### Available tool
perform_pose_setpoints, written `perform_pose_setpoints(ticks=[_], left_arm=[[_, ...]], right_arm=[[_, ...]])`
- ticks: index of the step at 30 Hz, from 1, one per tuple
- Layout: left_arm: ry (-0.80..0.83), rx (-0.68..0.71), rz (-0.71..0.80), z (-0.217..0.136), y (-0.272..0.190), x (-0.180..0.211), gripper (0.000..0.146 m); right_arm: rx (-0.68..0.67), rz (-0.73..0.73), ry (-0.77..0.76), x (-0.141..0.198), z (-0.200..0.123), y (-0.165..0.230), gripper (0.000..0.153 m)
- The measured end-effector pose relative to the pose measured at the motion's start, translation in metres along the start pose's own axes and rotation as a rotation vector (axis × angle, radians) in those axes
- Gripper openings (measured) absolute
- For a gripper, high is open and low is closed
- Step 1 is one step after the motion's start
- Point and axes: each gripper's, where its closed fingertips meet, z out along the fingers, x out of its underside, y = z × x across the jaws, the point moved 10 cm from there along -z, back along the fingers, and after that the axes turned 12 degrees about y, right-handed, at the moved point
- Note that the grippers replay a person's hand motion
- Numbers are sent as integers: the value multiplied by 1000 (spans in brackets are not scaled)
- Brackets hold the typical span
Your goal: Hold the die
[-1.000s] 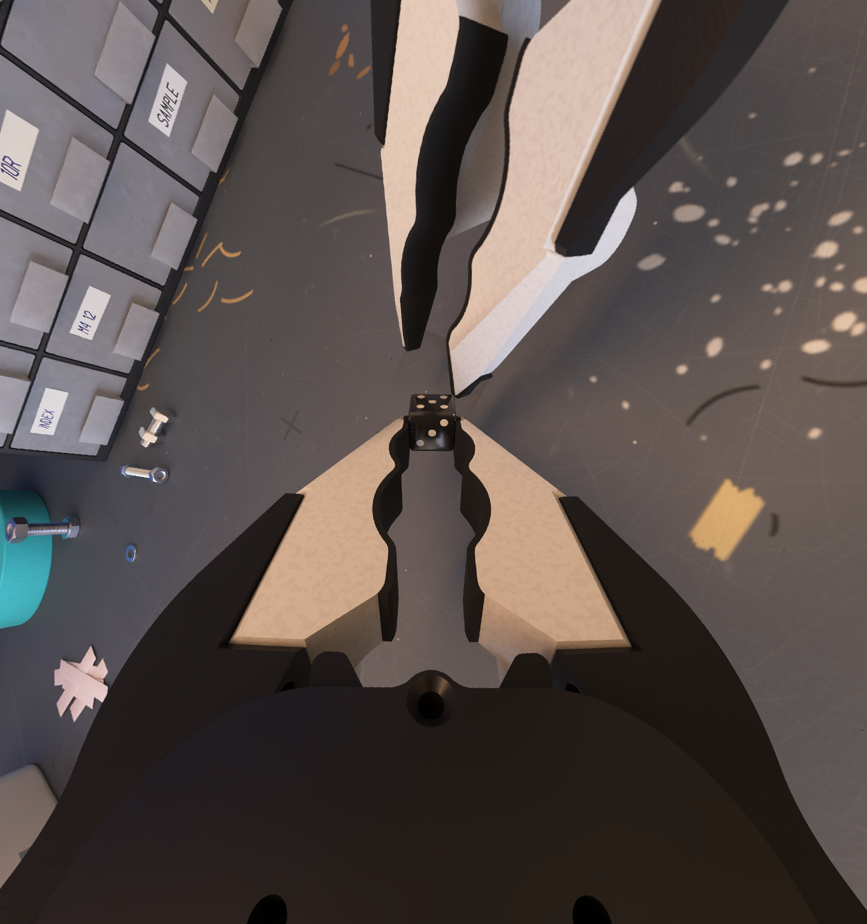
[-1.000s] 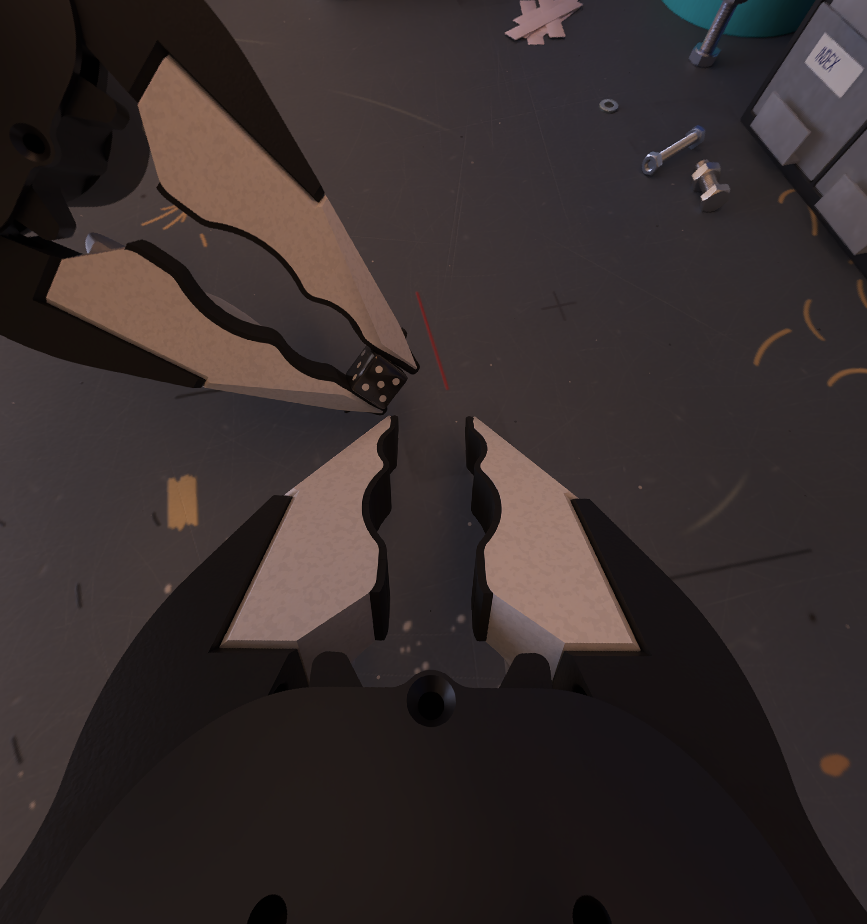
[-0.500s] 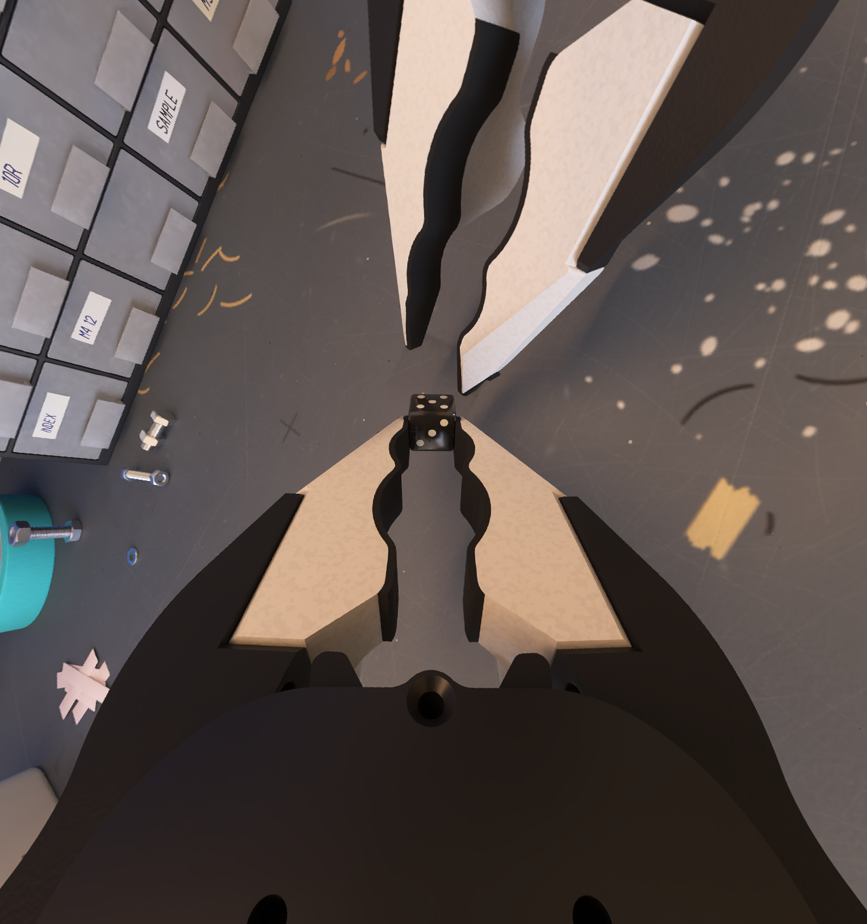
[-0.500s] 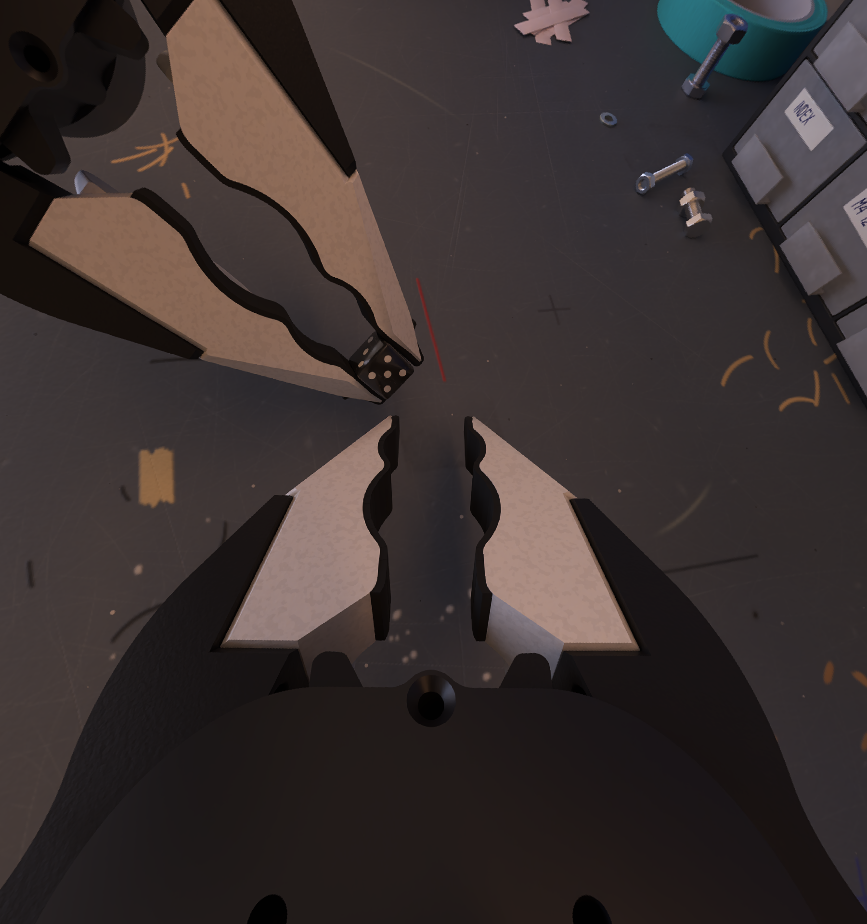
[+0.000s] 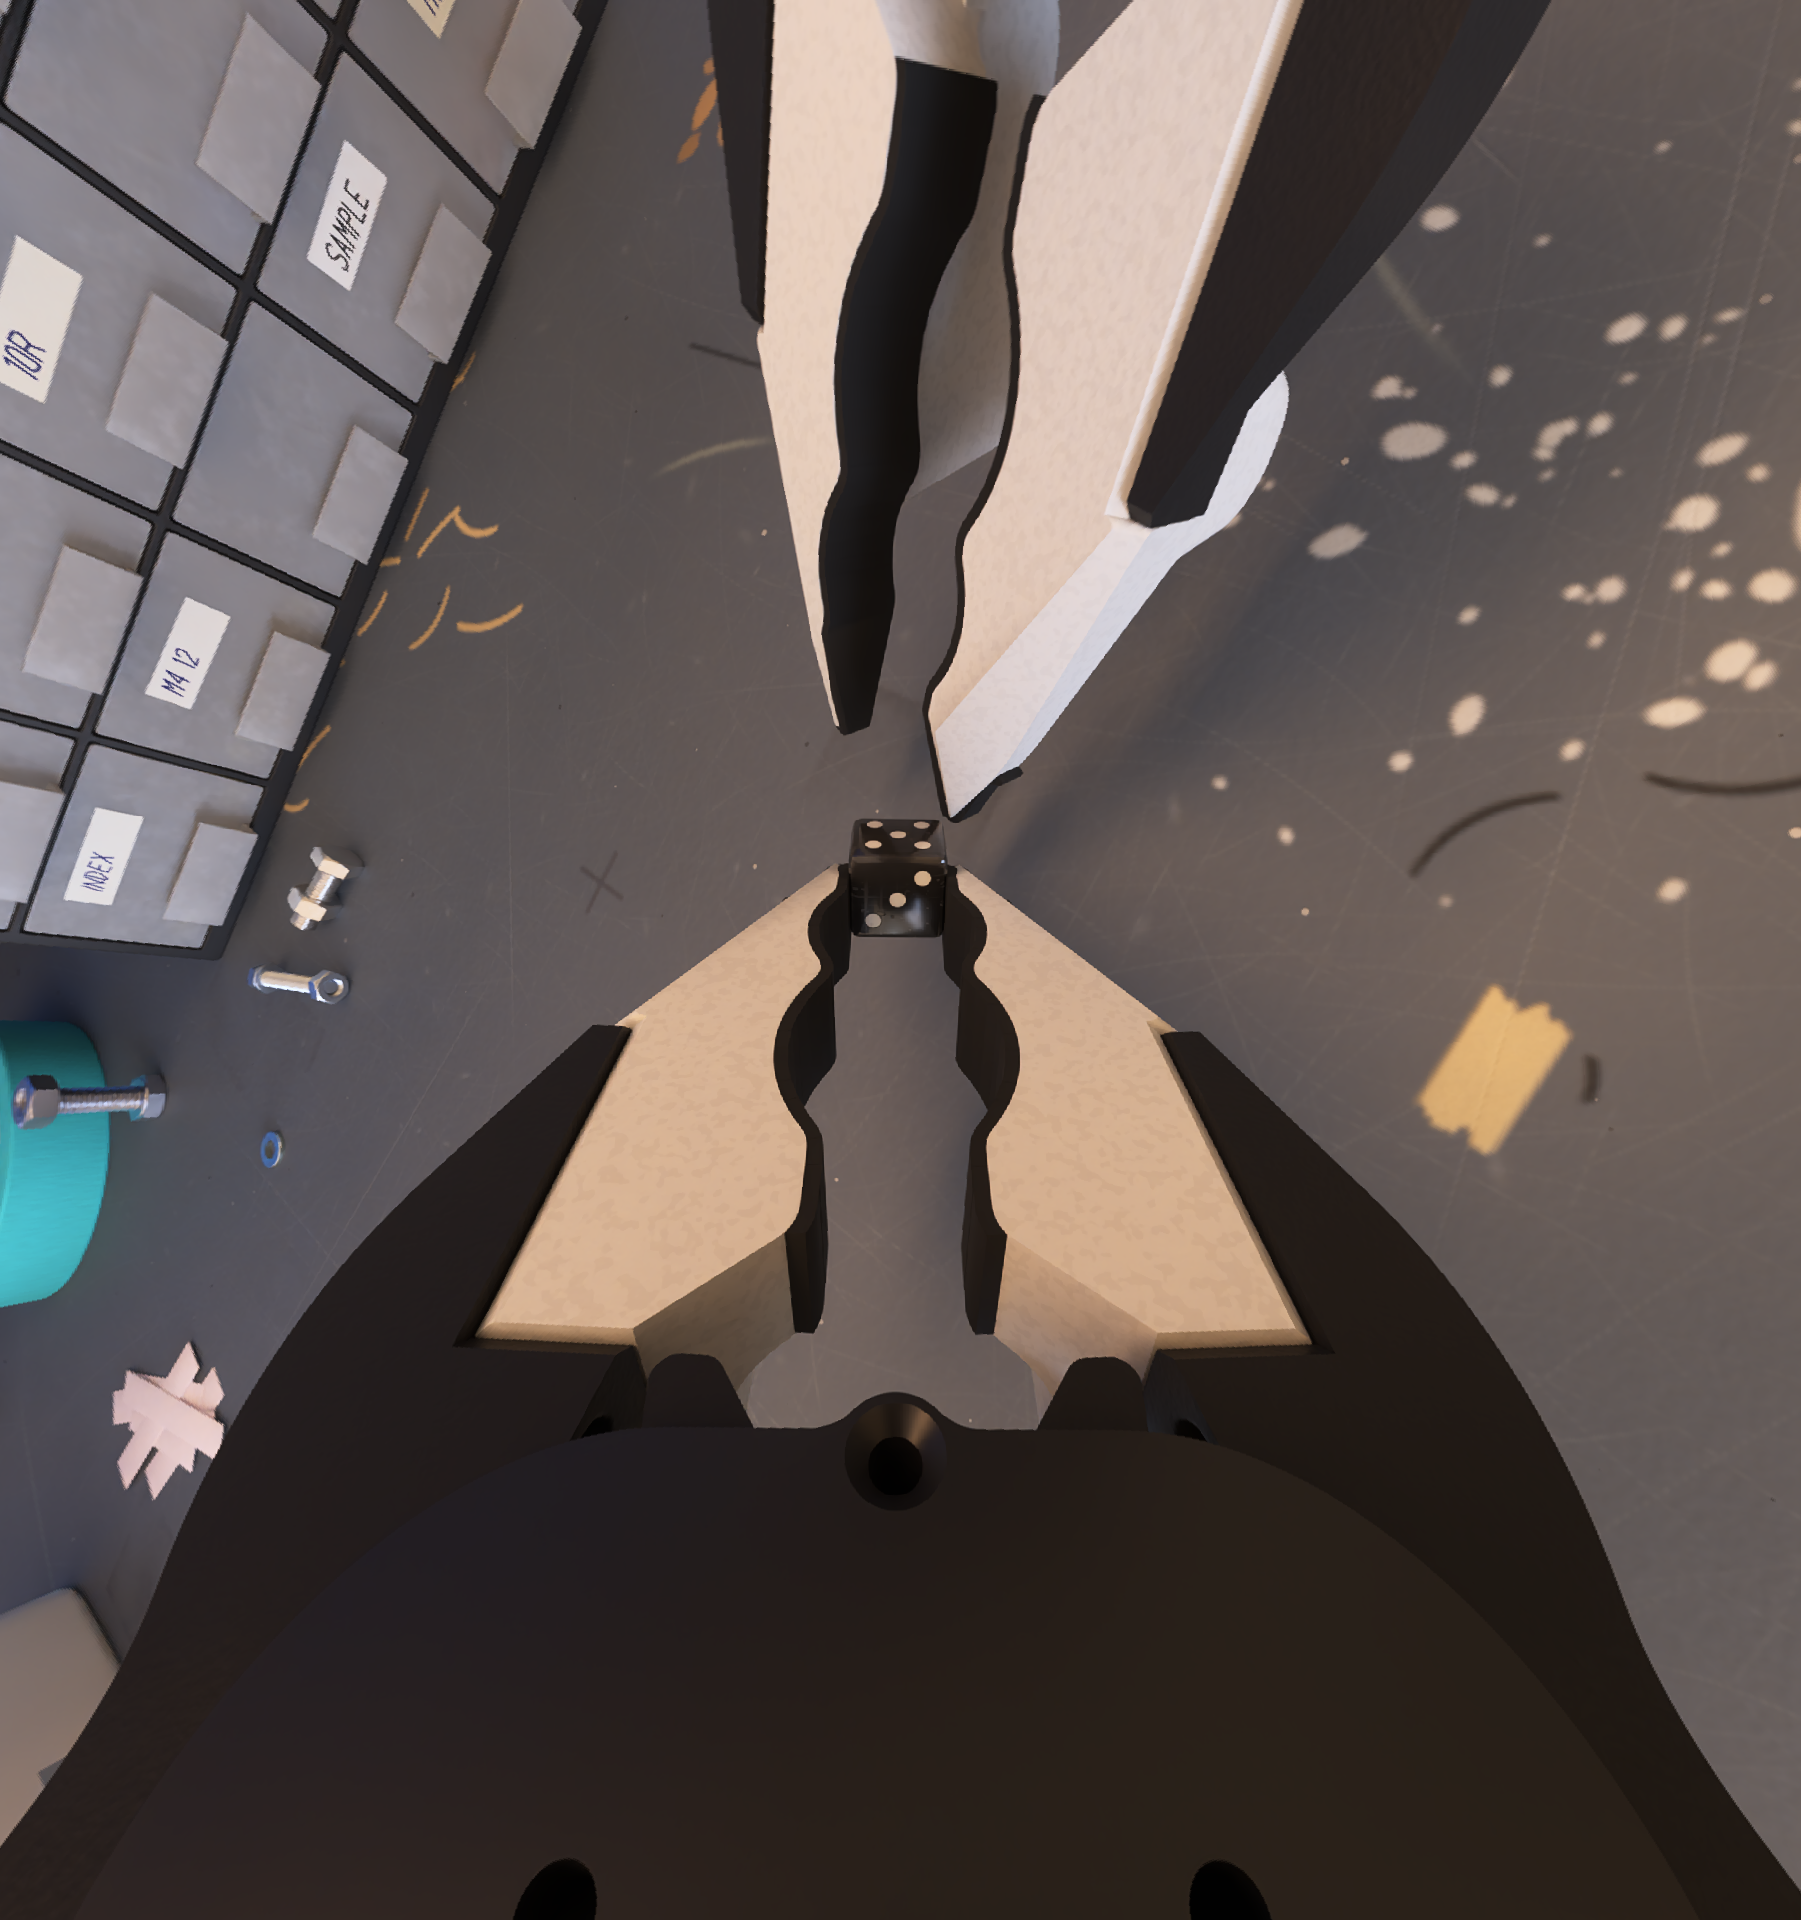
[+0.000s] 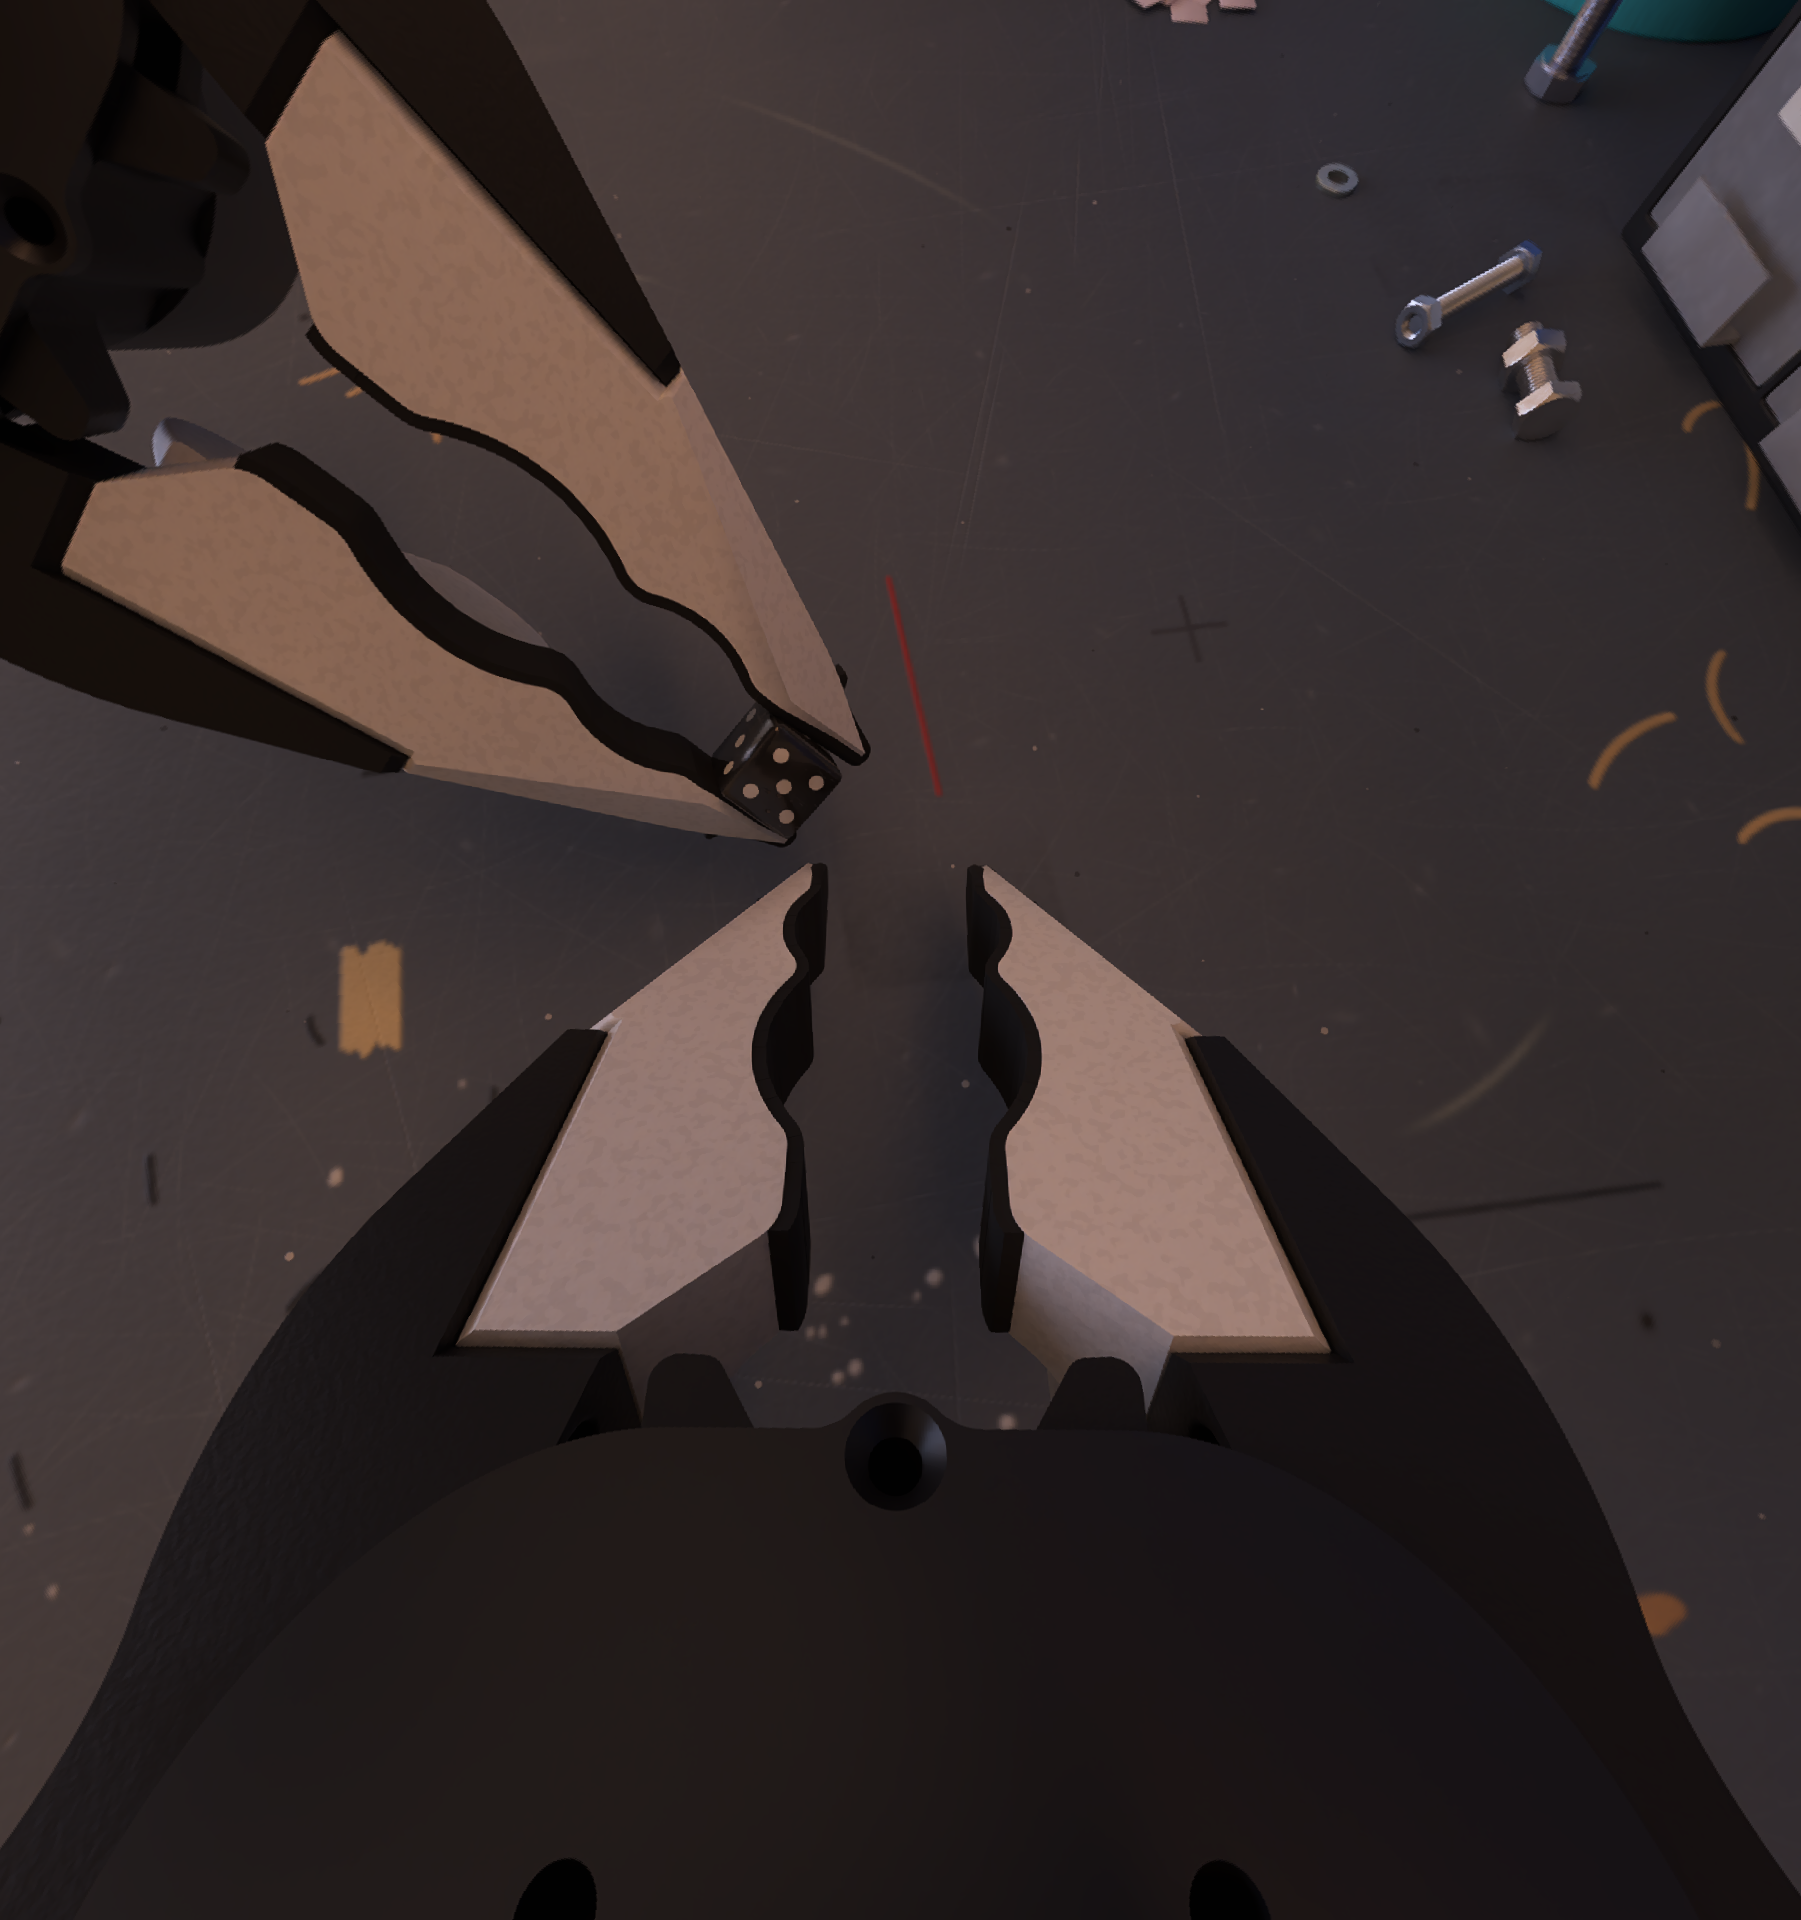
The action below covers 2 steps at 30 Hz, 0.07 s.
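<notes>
Above the dark workbench | left gripper pinches the black die between its fingertips, off the surface | right gripper faces it just beyond the die, jaws parted, holding nothing | grey labelled drawer cabinet, bolts, teal tape roll well aside

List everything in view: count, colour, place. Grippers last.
die: one, black with pale pips, pinched at the left gripper's tips
drawer cabinet: one, grey, far left of the left wrist view
tape roll: one, teal, below the cabinet
bolts: three, silver, one lying on the tape roll
washer: one, small, beside the roll
tape scrap: one, tan, on the dark table
left gripper: jaws shut on the die
right gripper: jaws open, empty, tips near the die
</notes>
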Motion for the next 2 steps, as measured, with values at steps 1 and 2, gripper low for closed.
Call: perform_pose_setpoints(ticks=[1, 2], left_arm=[[-1, 6, -4, 0, 1, 0, 16], [2, 9, -9, 0, 1, 0, 16]], right_arm=[[-5, 6, -10, 1, 0, -1, 27], [-19, 20, -24, 3, 0, -2, 27]])
